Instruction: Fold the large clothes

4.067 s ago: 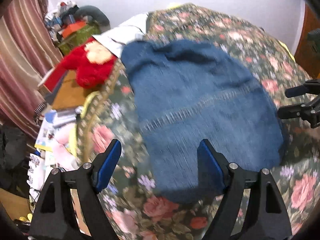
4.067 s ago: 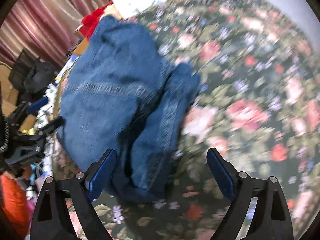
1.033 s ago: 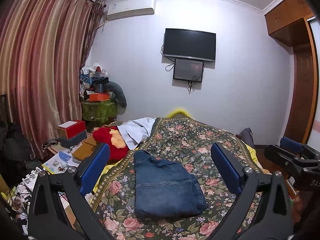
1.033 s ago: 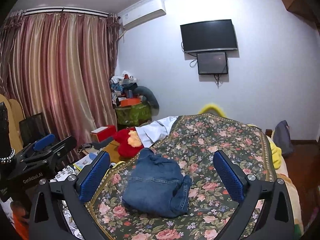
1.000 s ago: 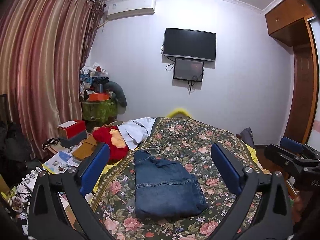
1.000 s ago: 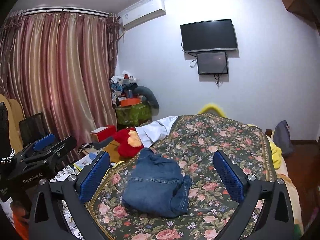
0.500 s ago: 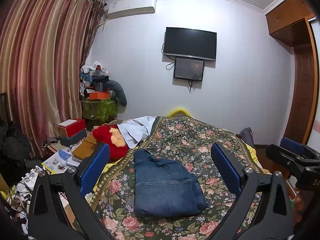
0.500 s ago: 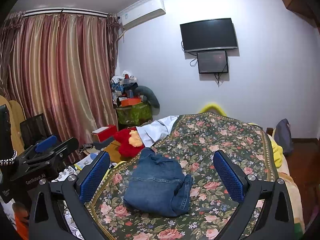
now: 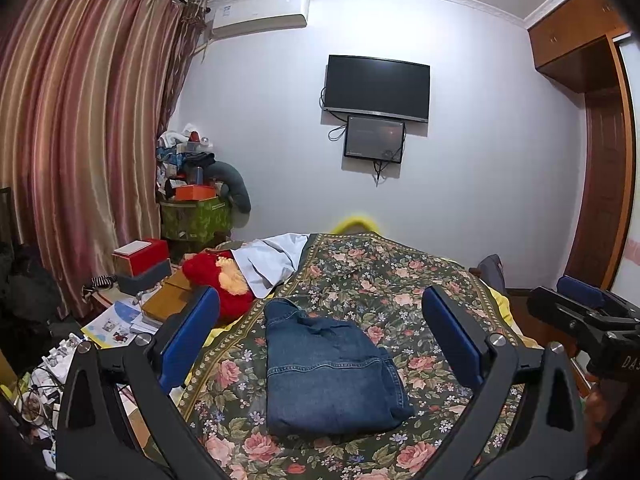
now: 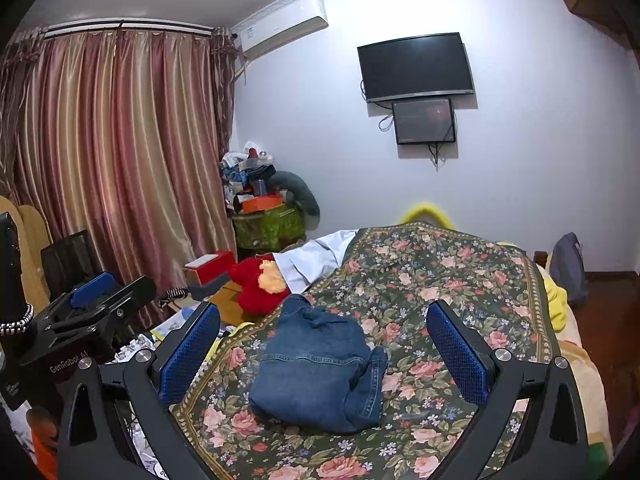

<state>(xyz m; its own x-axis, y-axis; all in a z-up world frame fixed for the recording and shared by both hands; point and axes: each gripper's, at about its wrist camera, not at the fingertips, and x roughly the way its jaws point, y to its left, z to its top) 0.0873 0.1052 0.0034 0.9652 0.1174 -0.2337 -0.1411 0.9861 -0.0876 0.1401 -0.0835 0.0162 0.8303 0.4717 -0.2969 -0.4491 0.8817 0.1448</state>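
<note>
Both tools stand wide open and empty: our left tool [image 9: 320,344] and our right tool [image 10: 322,354] each frame the folded blue denim garment [image 9: 328,376] between their blue-padded fingers without touching it. Compared with four seconds ago, when the tools hung close over the denim, we have drawn well back and raised them; over the last second the views hardly shift. The garment lies as a compact rectangular bundle on the dark floral bedspread [image 9: 404,280], near its left edge, with one thicker fold along its right side. We judge from this that the fold is complete and the tools have been withdrawn.

Count of items: two tools; one denim garment; one floral bedspread; one red plush toy [image 9: 218,280] beside the bed; one pale sheet or pillowcase [image 9: 272,260] at the bed's far left corner; two dark wall-mounted screens [image 9: 376,88], the smaller below the larger; one white air conditioner [image 9: 260,12]; one striped red-gold curtain [image 9: 80,120].
</note>
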